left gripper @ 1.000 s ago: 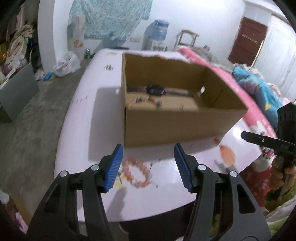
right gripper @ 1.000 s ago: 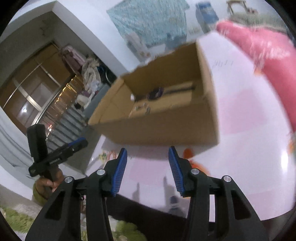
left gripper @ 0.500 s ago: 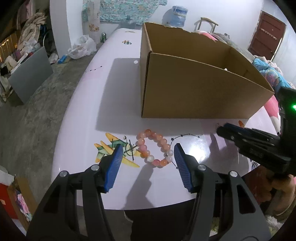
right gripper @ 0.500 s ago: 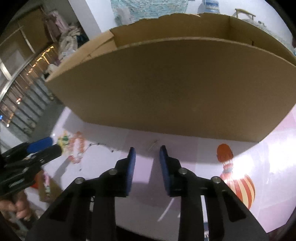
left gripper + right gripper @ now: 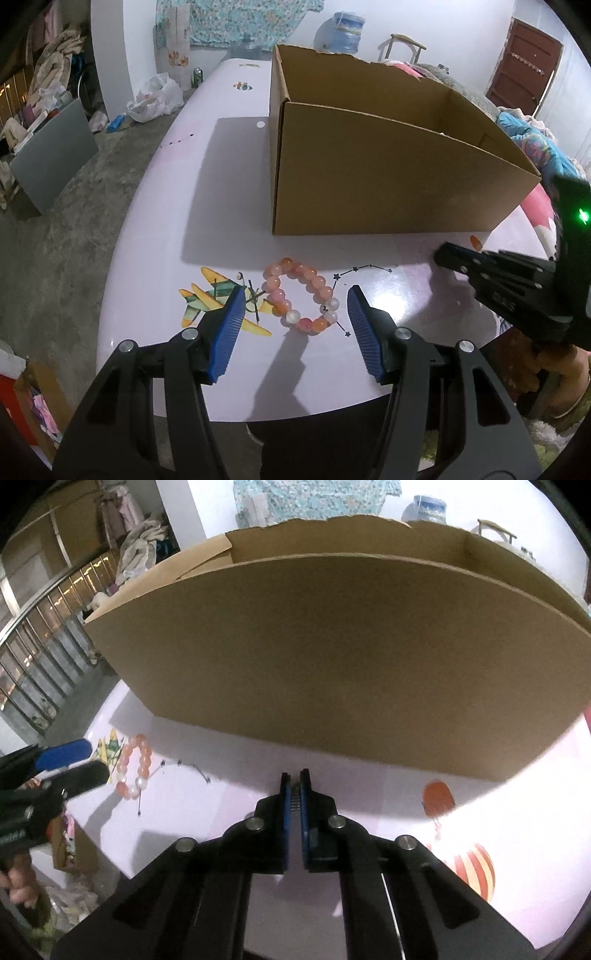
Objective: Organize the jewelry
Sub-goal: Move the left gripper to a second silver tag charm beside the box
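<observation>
Bead bracelet (image 5: 300, 296) lying on the table (image 5: 221, 177) before the cardboard box (image 5: 388, 184), between the half-open, empty left gripper (image 5: 295, 321); right gripper (image 5: 294, 788) closed, contents indiscernible. Risk: rounded beads could slip from the pads

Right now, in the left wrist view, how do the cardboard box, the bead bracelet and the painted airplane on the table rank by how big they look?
1. Cardboard box, by far the largest.
2 and 3. Bead bracelet and painted airplane look about alike; a jaw hides part of the airplane, so I will not rank them.
</observation>
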The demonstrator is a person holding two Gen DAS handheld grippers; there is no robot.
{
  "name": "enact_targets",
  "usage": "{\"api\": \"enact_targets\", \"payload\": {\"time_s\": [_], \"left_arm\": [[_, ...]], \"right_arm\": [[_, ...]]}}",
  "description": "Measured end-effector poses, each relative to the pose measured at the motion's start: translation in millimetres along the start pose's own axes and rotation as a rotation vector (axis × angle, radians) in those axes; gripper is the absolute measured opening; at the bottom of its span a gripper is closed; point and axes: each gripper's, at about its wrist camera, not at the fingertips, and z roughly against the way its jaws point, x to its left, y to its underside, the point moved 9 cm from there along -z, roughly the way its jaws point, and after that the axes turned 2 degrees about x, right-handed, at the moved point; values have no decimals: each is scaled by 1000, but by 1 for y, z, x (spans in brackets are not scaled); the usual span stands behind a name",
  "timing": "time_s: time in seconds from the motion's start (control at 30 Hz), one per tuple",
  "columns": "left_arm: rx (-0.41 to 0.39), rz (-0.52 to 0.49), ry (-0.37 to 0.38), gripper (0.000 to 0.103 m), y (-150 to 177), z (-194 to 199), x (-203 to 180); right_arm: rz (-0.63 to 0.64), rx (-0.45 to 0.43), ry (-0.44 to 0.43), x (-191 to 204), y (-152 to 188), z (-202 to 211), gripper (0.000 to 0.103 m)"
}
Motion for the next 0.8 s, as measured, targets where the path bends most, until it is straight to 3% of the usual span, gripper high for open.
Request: {"api": "enact_targets", "payload": {"time_s": [0.23,0.33,0.47,0.8], "left_arm": [[11,-13,39,55,0,-3,-9],[54,-11,76,55,0,-12,-19],[101,-21,32,55,0,-24,-25],[132,-92,-98,54,-1,-34,-34]], "right_arm": [[-52,5,17,-31,17,18,5],[-59,2,8,-34,16,18,5],[-48,-3,5,-31,15,18,5],[-66,-12,-30,-40,19,22,5]]}}
